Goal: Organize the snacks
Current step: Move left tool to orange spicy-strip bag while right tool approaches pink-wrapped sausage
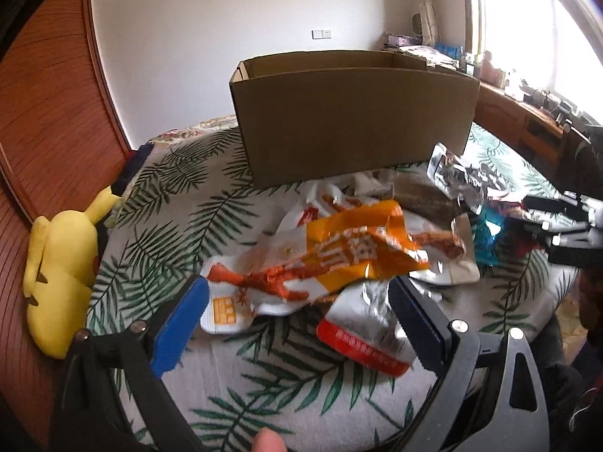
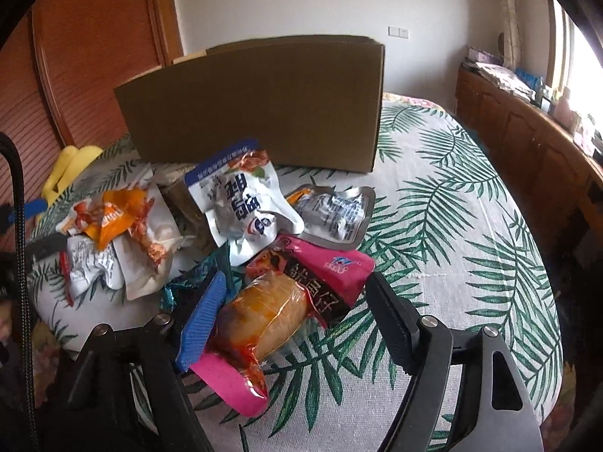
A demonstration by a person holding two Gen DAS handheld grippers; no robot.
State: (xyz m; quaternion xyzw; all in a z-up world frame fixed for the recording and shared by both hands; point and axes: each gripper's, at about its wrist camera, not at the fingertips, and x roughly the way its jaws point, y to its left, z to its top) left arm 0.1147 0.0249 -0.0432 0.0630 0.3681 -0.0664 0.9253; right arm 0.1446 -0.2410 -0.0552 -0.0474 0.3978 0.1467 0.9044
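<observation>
Crinkled snack packets (image 2: 241, 203) heaped mid-bed on leaf-print bedspread (image 2: 452, 226), before open brown cardboard box (image 1: 350, 113), left gripper (image 1: 297, 301) spread over orange-white packet (image 1: 339, 256), right gripper (image 2: 297, 312) spread around clear orange-filled packet (image 2: 260, 320), far pad not touching.

The cardboard box (image 1: 354, 120) stands on the bed (image 1: 181, 173). The pile of snack packets (image 1: 339, 260) lies in front of it (some overlap). The plush toy (image 1: 60, 275) lies left, at the edge.
</observation>
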